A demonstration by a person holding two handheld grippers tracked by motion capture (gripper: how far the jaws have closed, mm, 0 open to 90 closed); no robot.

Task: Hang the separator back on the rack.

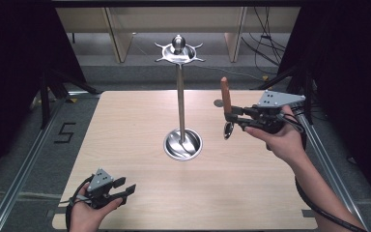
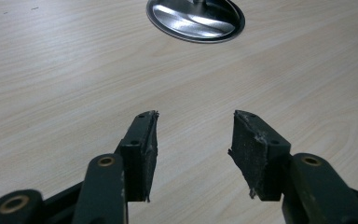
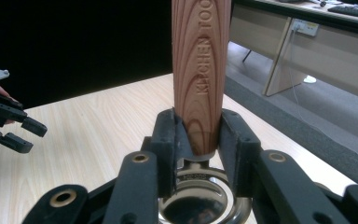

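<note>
High view, surface: a pale wood-grain surface point(image 1: 125, 145) carries a tall steel stand point(image 1: 181, 96) with a round dished base and a pronged top capped by a ball.
High view, right claw: the right claw point(image 1: 233, 117) is held above the surface's right side, to the right of the stand, and clamps a wooden-handled utensil with a small shiny metal head point(image 1: 227, 108).
High view, utensil axis: close to upright, the brown handle pointing up and the metal head hanging below the claw.
High view, left claw: the left claw point(image 1: 124, 187) sits low at the near left corner, jaws spread, with nothing between them.
Left gripper view: the left claw point(image 2: 193, 142) is wide open over bare surface point(image 2: 51, 84); the stand's steel base point(image 2: 196, 18) lies ahead.
Right gripper view: the right claw point(image 3: 198, 135) is closed on the lower end of the utensil's handle point(image 3: 200, 70), stamped "KITCHEN TOO…"; the handle rises out of the top edge and the polished head shows just beneath the jaws.
Right gripper view, far left: the left claw point(image 3: 21, 133) appears with its jaws apart.
</note>
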